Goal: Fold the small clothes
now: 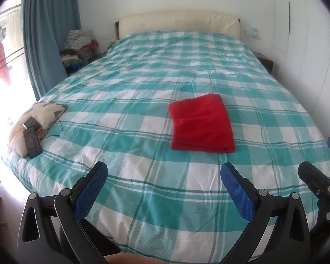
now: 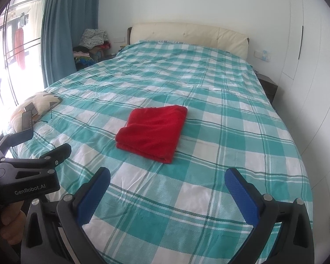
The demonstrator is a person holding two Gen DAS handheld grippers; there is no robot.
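A red garment (image 1: 202, 124) lies folded into a neat rectangle on the teal-and-white checked bedspread (image 1: 143, 83), near the middle of the bed; it also shows in the right wrist view (image 2: 153, 132). My left gripper (image 1: 164, 171) is open and empty, held above the near edge of the bed, short of the garment. My right gripper (image 2: 167, 177) is open and empty, also short of the garment. The left gripper's body shows at the lower left of the right wrist view (image 2: 30, 167), and the right gripper's at the right edge of the left wrist view (image 1: 319, 182).
A patterned pillow (image 1: 36, 118) with a phone (image 1: 32, 140) on it lies at the bed's left edge. Blue curtains (image 1: 48, 22) and a clothes pile (image 1: 79, 46) stand at the back left. A cream headboard (image 1: 178, 21) is at the far end, white wardrobes (image 2: 308, 66) on the right.
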